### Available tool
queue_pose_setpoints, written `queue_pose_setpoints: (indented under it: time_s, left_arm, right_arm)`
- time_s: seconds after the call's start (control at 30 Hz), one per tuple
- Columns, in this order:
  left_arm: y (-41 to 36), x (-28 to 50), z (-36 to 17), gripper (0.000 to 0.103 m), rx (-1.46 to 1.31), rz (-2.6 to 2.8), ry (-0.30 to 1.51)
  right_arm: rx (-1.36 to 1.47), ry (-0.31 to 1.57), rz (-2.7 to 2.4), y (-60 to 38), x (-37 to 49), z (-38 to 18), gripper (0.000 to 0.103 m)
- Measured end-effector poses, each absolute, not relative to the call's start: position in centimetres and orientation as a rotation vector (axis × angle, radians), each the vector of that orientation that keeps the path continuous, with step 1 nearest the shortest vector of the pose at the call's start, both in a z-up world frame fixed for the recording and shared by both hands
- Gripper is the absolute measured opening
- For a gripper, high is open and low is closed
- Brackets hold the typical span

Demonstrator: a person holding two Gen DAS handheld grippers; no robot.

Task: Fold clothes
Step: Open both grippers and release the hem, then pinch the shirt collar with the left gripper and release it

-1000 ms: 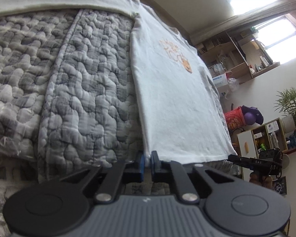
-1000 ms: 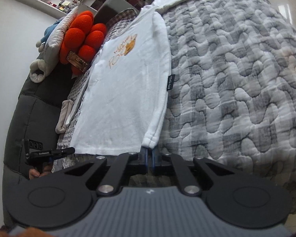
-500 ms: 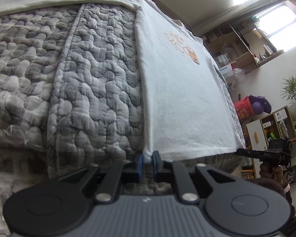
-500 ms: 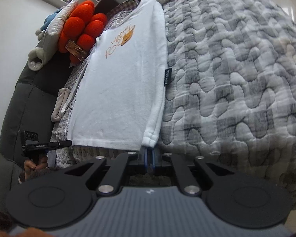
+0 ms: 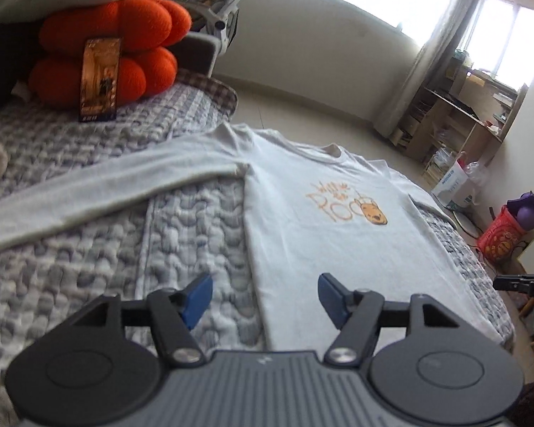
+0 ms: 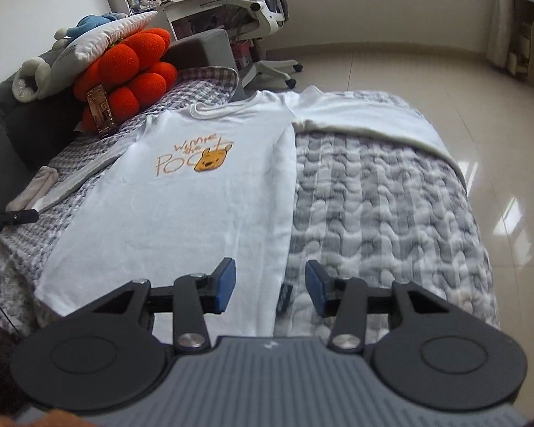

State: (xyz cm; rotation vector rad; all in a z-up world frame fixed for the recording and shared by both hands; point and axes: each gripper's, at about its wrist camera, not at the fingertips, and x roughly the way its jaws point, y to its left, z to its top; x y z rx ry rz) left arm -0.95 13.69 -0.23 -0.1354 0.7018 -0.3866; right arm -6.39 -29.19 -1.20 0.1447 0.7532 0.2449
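Soft window daylight, fisheye-warped edges

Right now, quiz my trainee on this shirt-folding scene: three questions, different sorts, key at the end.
1. True or false: the white shirt lies face up, with its print showing.
2. What sits beside the shirt's collar on the quilt? A) orange cushion B) laundry basket C) open book
3. Fill in: both sleeves lie ____ sideways from the body.

Key:
1. True. The bear print faces up.
2. A, the orange cushion.
3. Stretched out, as with the sleeve in the left wrist view.
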Motion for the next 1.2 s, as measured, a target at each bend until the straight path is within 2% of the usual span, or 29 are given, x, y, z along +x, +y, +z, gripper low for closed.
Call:
queue_pose_setpoints:
  time_s: [0.37, 0.57, 0.63, 0.8, 0.83, 1.2]
  left_arm:
    - [5.5, 6.0, -1.4, 0.065, -0.024, -0.387, 0.615]
    - [2.2, 14.0, -4.4, 0.043, 0.074, -0.329, 0.644]
    - [2.1, 16.9, -5.2, 0.025, 0.095, -0.281, 0.657]
    - [3.1, 22.6, -5.4, 0.011, 0.043, -0.270, 0.659]
    - [3.2, 23.5, -5.4, 0.003, 0.040, -0.267, 0.659]
    - [2.0, 29.7, -5.4, 0.003, 0.027, -0.279, 0.707]
  right_arm:
    - [-0.011, 0.676, 0.233, -23.1, 1.7, -2.2, 0.048]
    - [-0.065, 0.690, 0.207, -20.6, 9.6, -4.9, 0.048]
    - [-0.064, 0.698, 0.185, -20.1, 12.5, -5.9, 0.048]
    - [-0.041, 0.653, 0.155, -20.1, 17.8, -6.5, 0.048]
    - [-0.036, 0.650, 0.151, -20.1, 18.7, -6.5, 0.048]
    - [0.062, 0.665, 0.191, -21.8, 25.9, -6.4, 0.058]
